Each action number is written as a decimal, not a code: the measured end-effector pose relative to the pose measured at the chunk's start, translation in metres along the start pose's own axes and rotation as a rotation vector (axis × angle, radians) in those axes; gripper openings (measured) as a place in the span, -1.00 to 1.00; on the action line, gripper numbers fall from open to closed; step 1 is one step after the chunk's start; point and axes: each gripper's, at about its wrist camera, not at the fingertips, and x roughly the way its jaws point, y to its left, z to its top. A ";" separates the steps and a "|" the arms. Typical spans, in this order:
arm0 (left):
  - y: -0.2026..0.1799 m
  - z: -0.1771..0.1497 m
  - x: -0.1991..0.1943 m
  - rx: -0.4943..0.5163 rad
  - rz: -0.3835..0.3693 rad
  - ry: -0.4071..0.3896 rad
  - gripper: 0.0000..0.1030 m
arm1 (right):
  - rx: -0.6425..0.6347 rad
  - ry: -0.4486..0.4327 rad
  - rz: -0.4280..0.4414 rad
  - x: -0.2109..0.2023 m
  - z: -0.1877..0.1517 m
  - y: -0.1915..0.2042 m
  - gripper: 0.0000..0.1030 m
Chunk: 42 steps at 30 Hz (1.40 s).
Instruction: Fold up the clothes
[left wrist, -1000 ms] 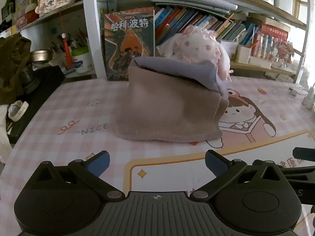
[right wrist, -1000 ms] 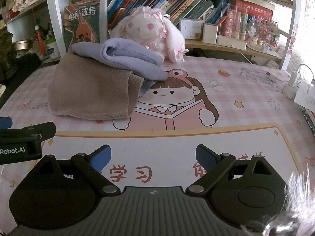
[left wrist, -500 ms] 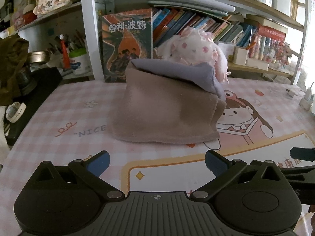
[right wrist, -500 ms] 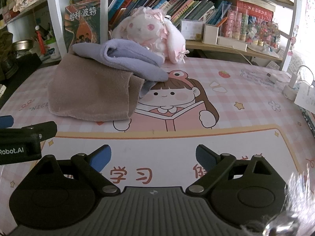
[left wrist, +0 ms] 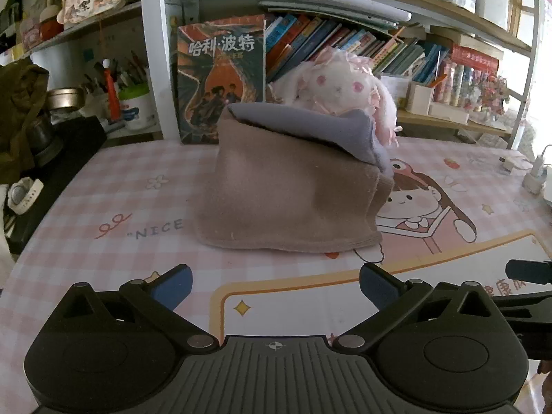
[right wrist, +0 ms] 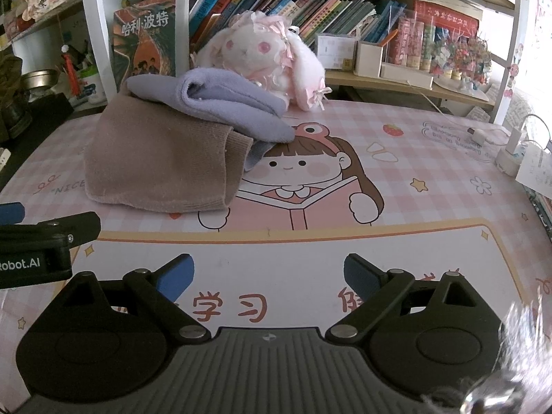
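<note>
A folded brown garment (left wrist: pixel 286 200) lies on the pink cartoon desk mat (left wrist: pixel 138 207), with a folded lavender garment (left wrist: pixel 310 131) on top of it. Both also show in the right wrist view, brown (right wrist: pixel 158 162) and lavender (right wrist: pixel 220 103), at the left of the mat. My left gripper (left wrist: pixel 274 284) is open and empty, hovering over the mat in front of the pile. My right gripper (right wrist: pixel 269 274) is open and empty, over the mat's front, to the right of the pile. The left gripper's side shows at the left edge of the right wrist view (right wrist: pixel 45 241).
A pink plush rabbit (right wrist: pixel 262 51) sits just behind the pile. A bookshelf with an upright book (left wrist: pixel 220 79) stands behind it. A charger and cable (right wrist: pixel 510 145) lie at the right. Dark items and a watch (left wrist: pixel 20 195) sit at the left edge.
The left wrist view has shifted slightly, so the pile sits a little further left and nearer. Both grippers stay open and the garments have not moved.
</note>
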 end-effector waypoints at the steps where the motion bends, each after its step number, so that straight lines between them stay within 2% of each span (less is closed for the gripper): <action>1: 0.000 0.000 0.000 0.000 0.002 0.001 1.00 | 0.000 0.000 0.000 0.000 0.000 0.000 0.83; 13: -0.002 0.001 0.004 0.008 0.026 0.015 1.00 | -0.001 0.004 0.004 0.002 0.001 -0.001 0.83; 42: -0.001 0.000 0.007 -0.012 0.016 0.026 1.00 | -0.007 0.005 0.004 0.004 0.002 -0.001 0.83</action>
